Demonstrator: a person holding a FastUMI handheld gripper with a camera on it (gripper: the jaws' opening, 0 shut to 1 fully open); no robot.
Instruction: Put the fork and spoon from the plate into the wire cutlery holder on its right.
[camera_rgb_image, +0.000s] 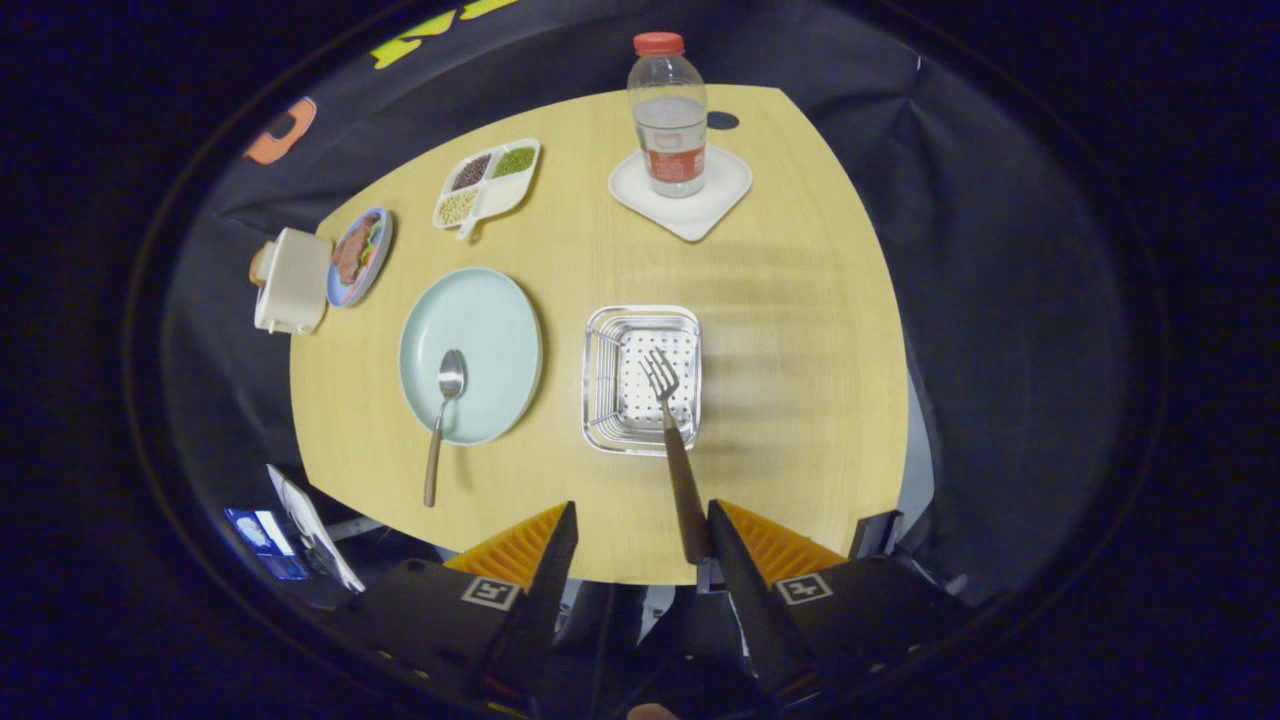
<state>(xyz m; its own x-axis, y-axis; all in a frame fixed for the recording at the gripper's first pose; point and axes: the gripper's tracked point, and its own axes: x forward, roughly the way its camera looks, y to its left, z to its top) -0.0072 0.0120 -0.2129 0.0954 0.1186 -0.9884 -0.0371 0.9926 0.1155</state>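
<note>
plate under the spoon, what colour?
Pale mint green plate, plain; clearest in the gripper view, with the spoon lying on it.

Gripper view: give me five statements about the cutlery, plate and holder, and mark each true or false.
1. The spoon lies on the plate. True.
2. The fork lies on the plate. False: its tines are over the wire cutlery holder, its handle reaching back to the tool.
3. The tool's fingers are wide apart. True: the fork handle lies against one finger only.
4. The bottle stands inside the holder. False: it stands on a white tray.
5. The holder sits left of the plate. False: right.
</note>
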